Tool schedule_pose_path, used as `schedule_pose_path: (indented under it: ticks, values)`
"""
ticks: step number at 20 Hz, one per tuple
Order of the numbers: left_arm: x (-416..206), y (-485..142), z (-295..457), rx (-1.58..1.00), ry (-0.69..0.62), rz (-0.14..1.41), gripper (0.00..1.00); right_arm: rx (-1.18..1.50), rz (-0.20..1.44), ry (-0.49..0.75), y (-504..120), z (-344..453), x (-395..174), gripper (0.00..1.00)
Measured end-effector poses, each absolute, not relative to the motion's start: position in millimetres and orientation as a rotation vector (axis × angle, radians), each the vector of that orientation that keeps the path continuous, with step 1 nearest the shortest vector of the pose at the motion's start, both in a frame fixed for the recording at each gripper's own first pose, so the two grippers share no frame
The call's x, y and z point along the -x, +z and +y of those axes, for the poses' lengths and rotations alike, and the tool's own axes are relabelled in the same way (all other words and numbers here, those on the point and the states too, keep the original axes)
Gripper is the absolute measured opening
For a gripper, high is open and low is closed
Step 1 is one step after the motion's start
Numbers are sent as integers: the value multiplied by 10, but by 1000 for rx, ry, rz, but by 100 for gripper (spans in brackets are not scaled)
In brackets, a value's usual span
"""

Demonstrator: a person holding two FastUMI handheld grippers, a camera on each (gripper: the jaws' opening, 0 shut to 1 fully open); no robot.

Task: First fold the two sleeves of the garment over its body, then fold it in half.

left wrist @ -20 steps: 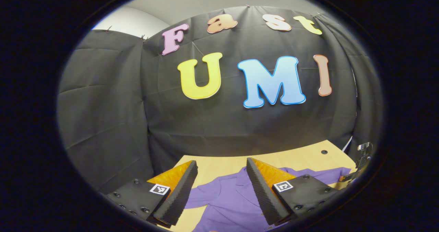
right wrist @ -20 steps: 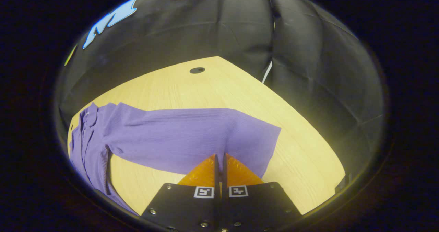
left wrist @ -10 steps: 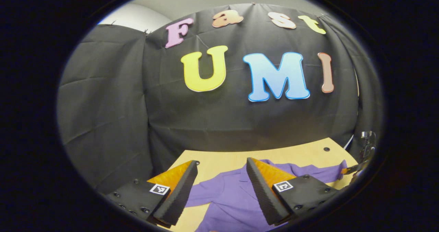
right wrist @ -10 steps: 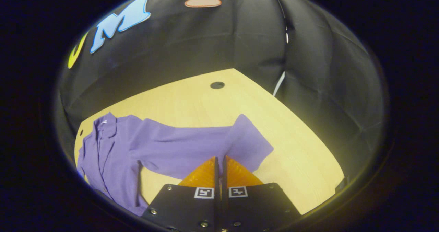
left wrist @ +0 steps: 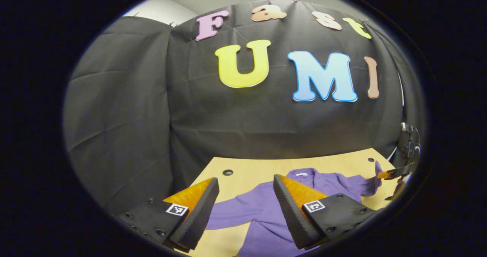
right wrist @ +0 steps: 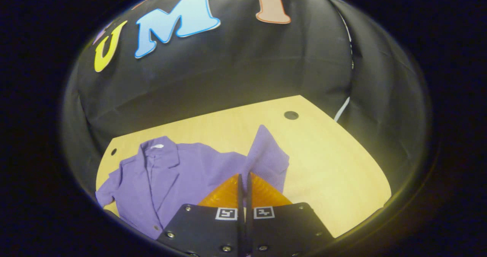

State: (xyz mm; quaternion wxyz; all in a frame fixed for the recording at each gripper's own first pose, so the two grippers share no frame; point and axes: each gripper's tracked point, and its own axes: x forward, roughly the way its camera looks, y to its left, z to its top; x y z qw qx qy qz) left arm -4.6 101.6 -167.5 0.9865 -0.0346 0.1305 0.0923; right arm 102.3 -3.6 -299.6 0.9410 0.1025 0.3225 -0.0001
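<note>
A purple collared garment lies face up on the wooden table, collar toward the booth wall. My right gripper is shut on the end of the garment's right sleeve, which stands lifted off the table and bent in toward the body. In the left gripper view that same gripper shows at the far right edge with the sleeve end hanging from it. My left gripper hovers open above the garment, nothing between its fingers. The other sleeve lies flat, spread outward.
The table is bordered at the back and sides by the black cloth wall. Small dark holes sit near its far corners. Bare wood lies to the right of the lifted sleeve.
My right gripper has raised the sleeve end and carried it in toward the garment's body, so the sleeve no longer lies stretched out flat. The left gripper stayed open and shifted slightly.
</note>
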Motion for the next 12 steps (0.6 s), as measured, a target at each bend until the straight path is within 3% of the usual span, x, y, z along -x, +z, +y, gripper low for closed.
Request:
schedule_pose_path:
  ticks: [7,11,12]
  values:
    - [99,-2091,1843,81,215,316,94,-188,649,91,-2825,1013,-1118,1]
    - [199,-2392,2346,91,254,349,99,-175,662,158,-2810,1613,-1056,1]
    - [220,-2477,2458,99,267,360,95,-169,668,177,-2815,1762,-1040,1]
